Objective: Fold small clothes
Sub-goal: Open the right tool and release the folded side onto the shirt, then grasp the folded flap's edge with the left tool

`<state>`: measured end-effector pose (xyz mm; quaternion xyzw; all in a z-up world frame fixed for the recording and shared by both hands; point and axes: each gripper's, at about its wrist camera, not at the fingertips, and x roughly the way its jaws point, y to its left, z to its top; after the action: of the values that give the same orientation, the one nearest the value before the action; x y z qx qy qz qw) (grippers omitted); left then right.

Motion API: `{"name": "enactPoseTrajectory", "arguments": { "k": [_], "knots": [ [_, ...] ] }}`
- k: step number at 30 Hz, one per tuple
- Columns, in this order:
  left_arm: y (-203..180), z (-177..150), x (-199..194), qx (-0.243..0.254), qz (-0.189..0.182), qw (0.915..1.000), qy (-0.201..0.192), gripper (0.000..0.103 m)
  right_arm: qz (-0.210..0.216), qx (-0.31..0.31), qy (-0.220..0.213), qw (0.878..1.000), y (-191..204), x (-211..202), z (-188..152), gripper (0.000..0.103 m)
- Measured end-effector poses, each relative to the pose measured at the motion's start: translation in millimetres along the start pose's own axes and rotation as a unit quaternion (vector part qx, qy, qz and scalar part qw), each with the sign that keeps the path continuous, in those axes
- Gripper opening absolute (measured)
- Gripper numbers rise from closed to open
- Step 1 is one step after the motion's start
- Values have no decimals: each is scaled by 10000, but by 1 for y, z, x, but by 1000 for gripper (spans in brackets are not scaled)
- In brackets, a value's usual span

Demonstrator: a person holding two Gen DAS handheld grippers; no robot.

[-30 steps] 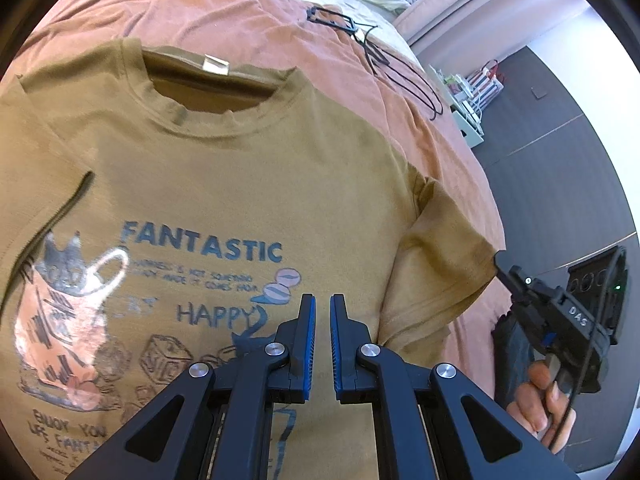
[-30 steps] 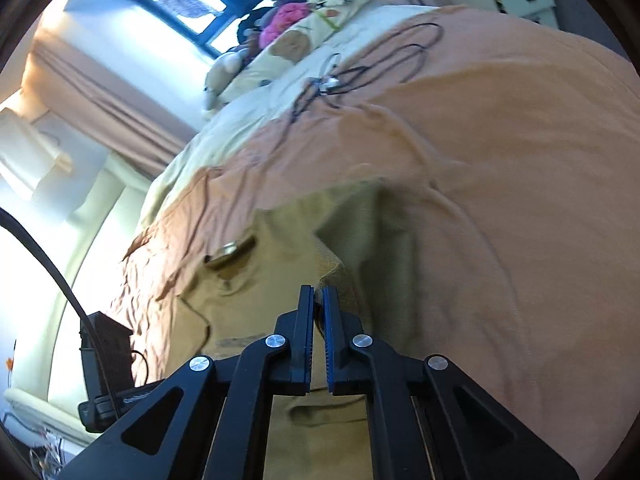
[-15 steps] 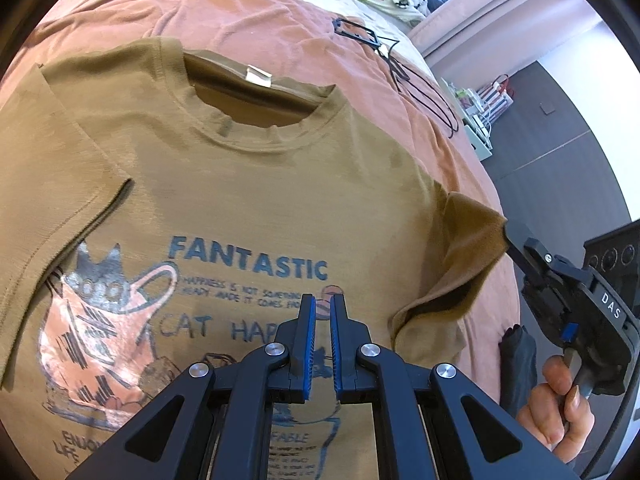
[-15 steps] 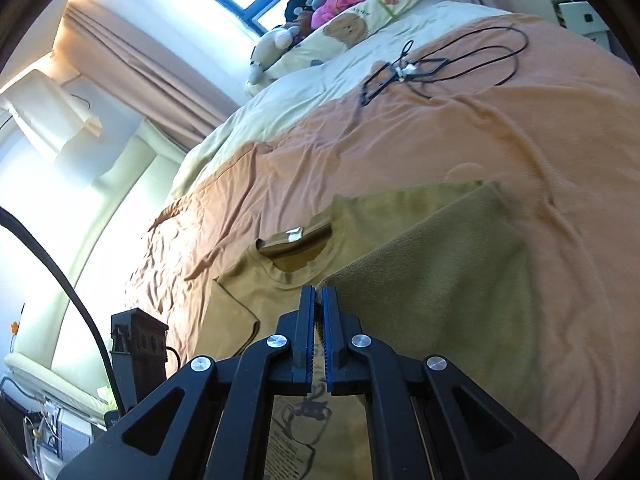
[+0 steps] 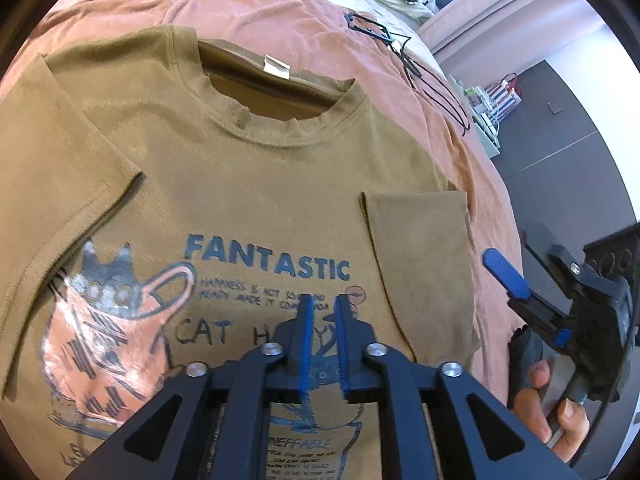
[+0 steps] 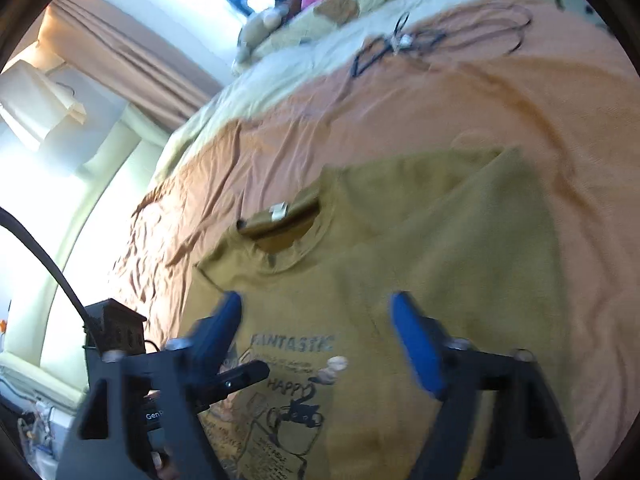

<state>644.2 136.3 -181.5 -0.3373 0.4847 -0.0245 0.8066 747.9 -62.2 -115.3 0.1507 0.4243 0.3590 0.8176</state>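
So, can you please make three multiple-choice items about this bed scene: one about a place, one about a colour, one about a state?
1. Where does the black cable lie?
A. on the olive-brown printed T-shirt
B. on the pink bed cover, beyond the collar
C. on the floor

2. What colour is the word FANTASTIC on the shirt?
A. blue
B. red
C. white

3. In what state is the sleeve nearest the right gripper?
A. spread flat outward
B. rolled into a tube
C. folded inward over the chest

Answers: 1 B, the cable rests on the cover past the neckline. 2 A, the letters are blue. 3 C, the sleeve lies flat on the shirt front beside the print, with neither gripper holding it; the right gripper and the left gripper are both opening with nothing between their fingers.
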Motion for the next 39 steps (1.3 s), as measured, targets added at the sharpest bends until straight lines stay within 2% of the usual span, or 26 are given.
{"name": "enactPoseTrajectory", "arguments": {
  "k": [3, 14, 16, 23, 31, 35, 39],
  "knots": [
    [-6, -4, 3, 11, -48, 10000, 12, 25, -38, -37, 27, 10000, -4, -15, -3, 78],
    [-47, -21, 20, 167, -269, 9993, 205, 26, -576, -130, -151, 9981, -22, -75, -33, 78],
    [-55, -25, 26, 195, -295, 9990, 267, 26, -687, -164, -108, 9974, -27, -84, -36, 75],
    [-79, -45, 48, 302, -325, 9976, 524, 26, -965, -197, 247, 9948, -35, -94, -49, 55],
    [-87, -64, 65, 297, -195, 9967, 723, 26, -1146, -252, 604, 9913, -46, -91, -59, 51],
    [-87, -67, 67, 251, -168, 9970, 706, 31, -1188, -215, 748, 9899, -50, -81, -60, 40],
    [-89, -69, 69, 197, -252, 9972, 681, 41, -1247, -201, 797, 9888, -52, -71, -54, 32]
  ]
}}
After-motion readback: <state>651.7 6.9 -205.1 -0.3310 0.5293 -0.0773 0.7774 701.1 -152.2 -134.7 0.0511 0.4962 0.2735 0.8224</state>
